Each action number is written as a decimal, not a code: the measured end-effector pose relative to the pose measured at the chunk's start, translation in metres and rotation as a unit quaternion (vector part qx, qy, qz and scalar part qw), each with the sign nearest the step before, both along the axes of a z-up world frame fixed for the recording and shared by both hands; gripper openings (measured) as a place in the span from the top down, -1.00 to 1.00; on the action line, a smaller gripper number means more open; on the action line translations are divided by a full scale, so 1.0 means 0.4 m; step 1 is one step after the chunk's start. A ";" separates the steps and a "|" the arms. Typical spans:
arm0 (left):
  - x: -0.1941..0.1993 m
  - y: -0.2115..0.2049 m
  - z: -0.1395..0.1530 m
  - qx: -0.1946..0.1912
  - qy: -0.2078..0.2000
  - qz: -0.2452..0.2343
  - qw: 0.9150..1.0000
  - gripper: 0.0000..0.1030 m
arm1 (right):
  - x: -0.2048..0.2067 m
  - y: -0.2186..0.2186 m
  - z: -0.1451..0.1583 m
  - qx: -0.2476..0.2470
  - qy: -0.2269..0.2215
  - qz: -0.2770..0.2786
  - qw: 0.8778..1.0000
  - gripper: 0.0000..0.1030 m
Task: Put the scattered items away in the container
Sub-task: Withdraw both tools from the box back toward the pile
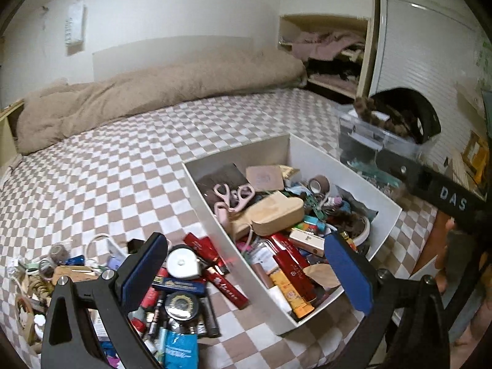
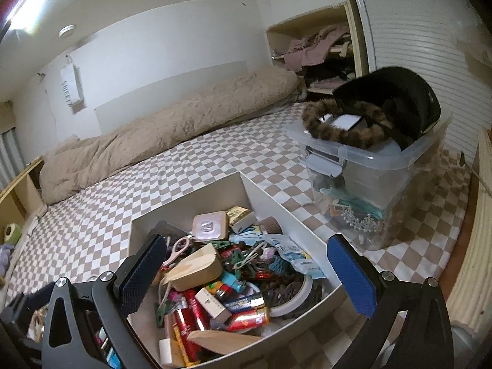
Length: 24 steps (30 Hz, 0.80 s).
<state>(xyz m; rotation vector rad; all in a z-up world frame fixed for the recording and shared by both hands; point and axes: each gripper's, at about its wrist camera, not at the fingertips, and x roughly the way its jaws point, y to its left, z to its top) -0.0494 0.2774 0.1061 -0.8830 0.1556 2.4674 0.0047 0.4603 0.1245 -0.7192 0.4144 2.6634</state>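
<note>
Both grippers are hanging empty with fingers spread wide: the left gripper (image 1: 243, 264) over the scattered items (image 1: 181, 279) heaped left of the white container (image 1: 344, 169), the right gripper (image 2: 246, 272) above its contents. Picking should probably start with a loose top item, lifted clear of the wall.

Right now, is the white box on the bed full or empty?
Nearly full. The white box holds a heap of small things, pink scissors and a roll of tape among them, up near its rim.
</note>
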 end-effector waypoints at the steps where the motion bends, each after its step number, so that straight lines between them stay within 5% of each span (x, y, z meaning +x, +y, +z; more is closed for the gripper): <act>1: 0.004 -0.008 0.007 0.002 0.002 0.002 1.000 -0.99 | 0.005 -0.009 0.006 0.002 0.002 0.005 1.000 -1.00; 18: 0.112 -0.202 0.097 0.049 0.032 0.047 0.997 -0.99 | 0.104 -0.195 0.077 0.072 -0.006 0.067 0.995 -1.00; 24: 0.150 -0.242 0.103 0.035 0.048 0.056 0.997 -0.99 | 0.134 -0.244 0.073 0.097 -0.024 0.078 0.992 -1.00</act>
